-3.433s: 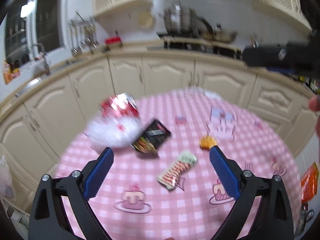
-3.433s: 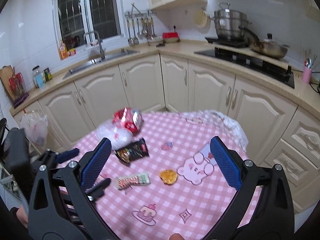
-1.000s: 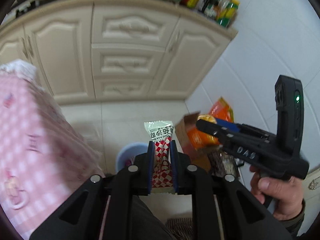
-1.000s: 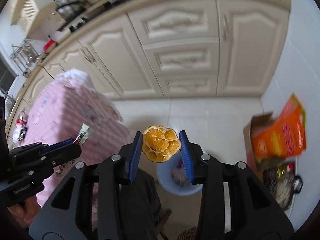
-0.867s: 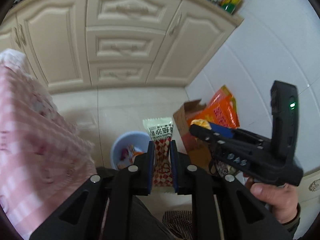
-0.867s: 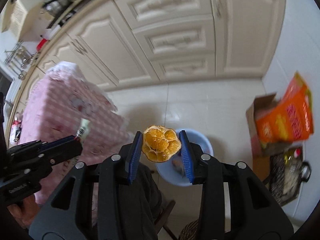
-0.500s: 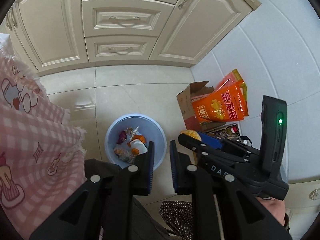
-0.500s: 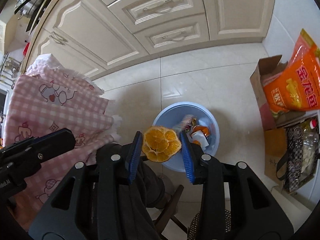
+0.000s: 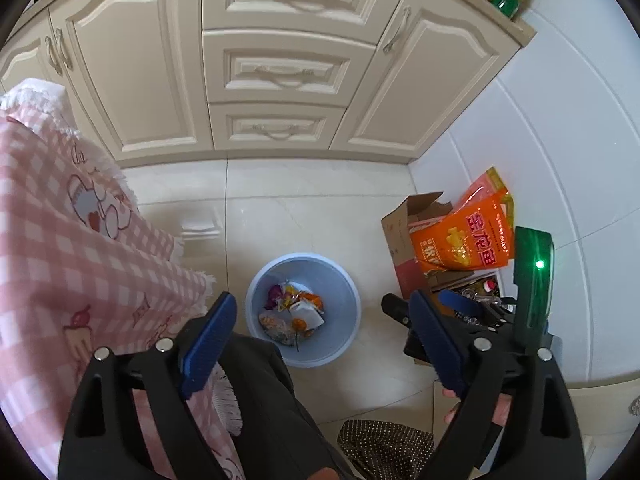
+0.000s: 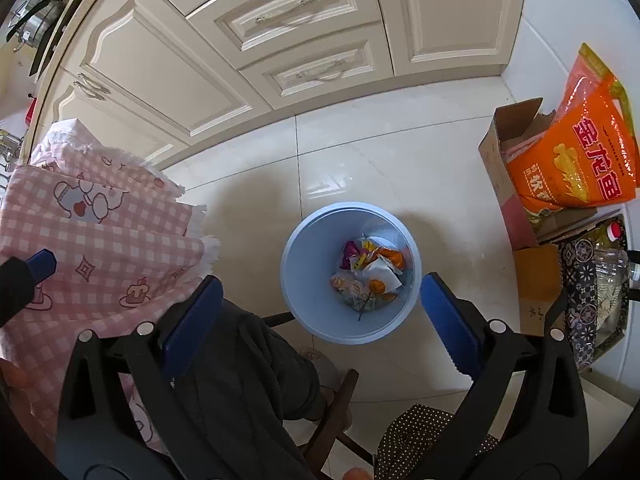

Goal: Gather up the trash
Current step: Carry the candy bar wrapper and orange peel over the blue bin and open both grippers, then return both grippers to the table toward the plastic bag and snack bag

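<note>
On the pale tiled kitchen floor, before cream cabinets (image 9: 280, 72), stands a blue bin (image 10: 304, 280). Both tongs hang above it, left gripper (image 9: 320, 344) and right gripper (image 10: 320, 312), jaws opening with nothing between them. The trash (image 10: 368, 276), wrappers and an orange slice, lies in the bin's bottom. Right of the bin, a cardboard box (image 10: 500, 168) holds an orange bag (image 10: 580, 160).

Ahead of and below the hand-held grippers, a glossy pale tiled floor (image 10: 360, 152) runs up to cream cabinets (image 9: 280, 68) with panelled doors, three stacked drawers and curved handles. To the right stands a white tiled wall (image 9: 560, 140), with an open cardboard box (image 10: 508, 168) and an orange bag (image 10: 580, 160) at its foot. Left, a pink checked tablecloth (image 9: 60, 260) hangs.
</note>
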`<state>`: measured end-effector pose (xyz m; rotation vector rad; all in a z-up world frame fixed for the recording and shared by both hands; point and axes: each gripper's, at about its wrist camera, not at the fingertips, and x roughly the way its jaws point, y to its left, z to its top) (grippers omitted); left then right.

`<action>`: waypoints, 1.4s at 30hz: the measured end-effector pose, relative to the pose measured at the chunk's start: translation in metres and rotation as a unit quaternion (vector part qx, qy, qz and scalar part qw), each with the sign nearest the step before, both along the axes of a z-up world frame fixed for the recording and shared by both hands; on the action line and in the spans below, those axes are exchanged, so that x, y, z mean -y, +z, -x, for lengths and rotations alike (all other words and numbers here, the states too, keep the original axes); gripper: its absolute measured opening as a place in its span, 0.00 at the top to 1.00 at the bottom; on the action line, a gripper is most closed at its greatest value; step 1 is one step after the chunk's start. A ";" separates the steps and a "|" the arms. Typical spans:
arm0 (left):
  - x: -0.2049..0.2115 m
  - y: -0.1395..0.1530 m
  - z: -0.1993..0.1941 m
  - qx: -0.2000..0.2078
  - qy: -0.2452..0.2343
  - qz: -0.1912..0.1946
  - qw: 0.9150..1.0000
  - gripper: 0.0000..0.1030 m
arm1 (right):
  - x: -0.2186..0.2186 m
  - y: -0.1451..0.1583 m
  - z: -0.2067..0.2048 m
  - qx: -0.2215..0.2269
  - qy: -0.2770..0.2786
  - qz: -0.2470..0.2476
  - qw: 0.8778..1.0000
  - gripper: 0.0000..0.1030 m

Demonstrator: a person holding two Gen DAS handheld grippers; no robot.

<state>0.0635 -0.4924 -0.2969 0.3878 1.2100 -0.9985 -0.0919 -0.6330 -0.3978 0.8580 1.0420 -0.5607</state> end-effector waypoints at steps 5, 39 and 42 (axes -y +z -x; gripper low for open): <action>-0.009 0.021 0.003 0.009 0.000 0.024 1.000 0.16 | -0.005 0.022 -0.004 0.007 0.006 0.020 1.000 0.06; -0.218 0.202 -0.056 0.193 0.186 0.187 0.945 0.13 | -0.142 0.243 -0.129 0.179 0.178 0.158 0.955 0.06; -0.249 0.212 -0.067 0.213 0.221 0.189 0.933 0.13 | -0.169 0.259 -0.151 0.195 0.212 0.166 0.943 0.06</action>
